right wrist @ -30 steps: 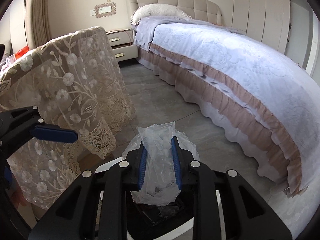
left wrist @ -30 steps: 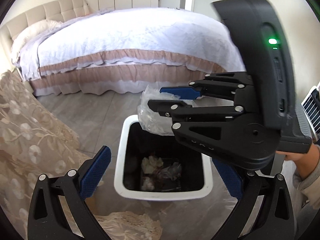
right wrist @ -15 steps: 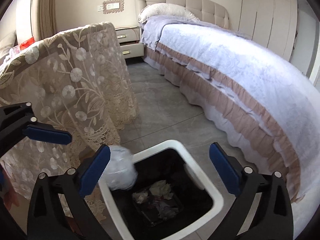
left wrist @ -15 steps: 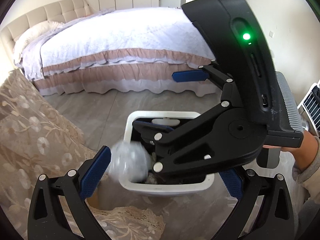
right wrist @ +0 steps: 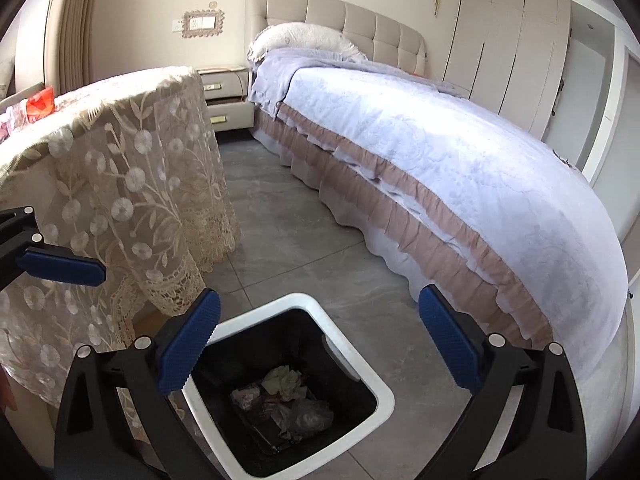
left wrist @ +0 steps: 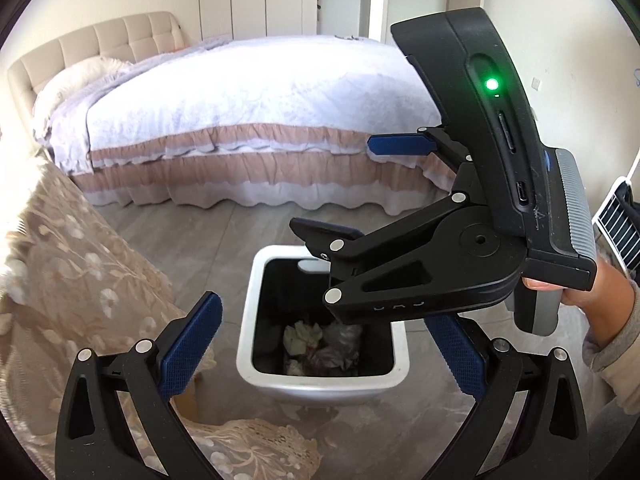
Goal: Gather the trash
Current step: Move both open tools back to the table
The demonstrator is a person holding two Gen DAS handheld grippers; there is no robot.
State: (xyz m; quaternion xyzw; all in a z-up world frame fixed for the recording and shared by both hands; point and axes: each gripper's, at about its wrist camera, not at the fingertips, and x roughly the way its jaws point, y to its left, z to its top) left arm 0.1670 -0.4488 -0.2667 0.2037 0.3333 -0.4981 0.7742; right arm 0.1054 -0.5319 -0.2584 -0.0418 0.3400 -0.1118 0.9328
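The right gripper [right wrist: 318, 334] hangs wide, empty, over the bin [right wrist: 356, 372]. Trash [right wrist: 286, 398] lies inside. A bed [right wrist: 440, 152] stands beyond.

Both grippers are black angular frames with silver rivets and textured blue pads on the fingers [right wrist: 188, 348]. Above the trash bin [left wrist: 320, 380], the right gripper [left wrist: 360, 188] carries a black housing with a green light, side slots and a ribbed grey edge. The hand [left wrist: 576, 292] beside it wears a grey sleeve.

Ruffled bed [right wrist: 440, 160], grey tile floor [right wrist: 300, 248] — sunlit
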